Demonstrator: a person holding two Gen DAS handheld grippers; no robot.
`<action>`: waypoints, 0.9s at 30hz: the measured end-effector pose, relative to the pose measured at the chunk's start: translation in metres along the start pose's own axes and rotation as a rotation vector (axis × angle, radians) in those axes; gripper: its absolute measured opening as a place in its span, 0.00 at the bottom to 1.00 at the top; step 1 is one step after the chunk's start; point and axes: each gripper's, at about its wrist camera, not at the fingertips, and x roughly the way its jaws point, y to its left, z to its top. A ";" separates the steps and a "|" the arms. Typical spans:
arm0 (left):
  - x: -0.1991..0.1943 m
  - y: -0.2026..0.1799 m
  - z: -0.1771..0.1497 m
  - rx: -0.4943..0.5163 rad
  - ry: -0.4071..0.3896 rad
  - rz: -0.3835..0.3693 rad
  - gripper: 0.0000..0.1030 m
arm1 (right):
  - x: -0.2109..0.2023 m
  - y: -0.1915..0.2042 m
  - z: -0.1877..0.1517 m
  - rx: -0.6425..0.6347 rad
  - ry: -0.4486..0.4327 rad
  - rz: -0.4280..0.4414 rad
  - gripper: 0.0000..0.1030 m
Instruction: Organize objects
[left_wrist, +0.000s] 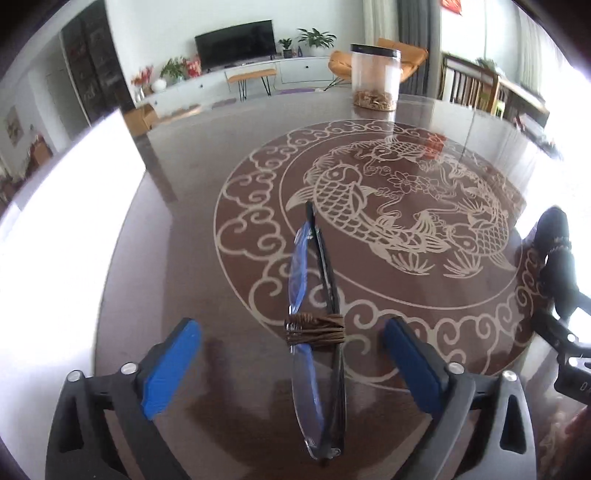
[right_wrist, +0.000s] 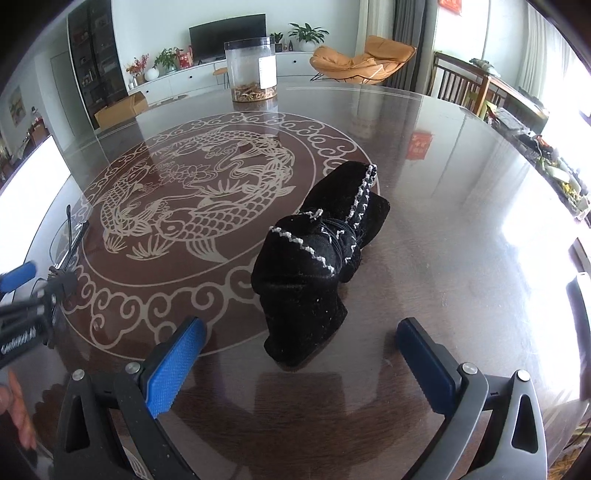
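Observation:
A folded pair of rimless glasses (left_wrist: 317, 332) with black arms lies on the dark round table (left_wrist: 177, 229), a brown cord wound around its middle. My left gripper (left_wrist: 291, 325) stands open wide with the glasses between its blue pads (left_wrist: 170, 369), neither pad touching them. In the right wrist view a black velvet pouch (right_wrist: 314, 258) with white zigzag trim lies on the table just ahead of my right gripper (right_wrist: 301, 325), which is open and holds nothing. The glasses (right_wrist: 70, 236) and a blue pad of the left gripper (right_wrist: 18, 277) show at that view's left edge.
A clear plastic jar (right_wrist: 251, 70) with a black lid and some dried bits at its bottom stands at the table's far side. The pouch (left_wrist: 554, 236) sits at the right edge of the left wrist view. A person's fingers (right_wrist: 18, 417) show low left. Wooden chairs (right_wrist: 465, 85) stand beyond the rim.

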 end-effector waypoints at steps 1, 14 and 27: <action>0.003 0.004 0.000 -0.021 0.011 -0.017 1.00 | 0.000 0.000 -0.002 0.007 -0.021 -0.001 1.00; 0.004 -0.003 -0.002 -0.031 0.008 -0.026 1.00 | 0.000 0.001 -0.005 0.006 -0.022 -0.004 1.00; 0.005 -0.003 -0.002 -0.031 0.008 -0.025 1.00 | 0.000 0.001 -0.005 0.006 -0.022 -0.003 1.00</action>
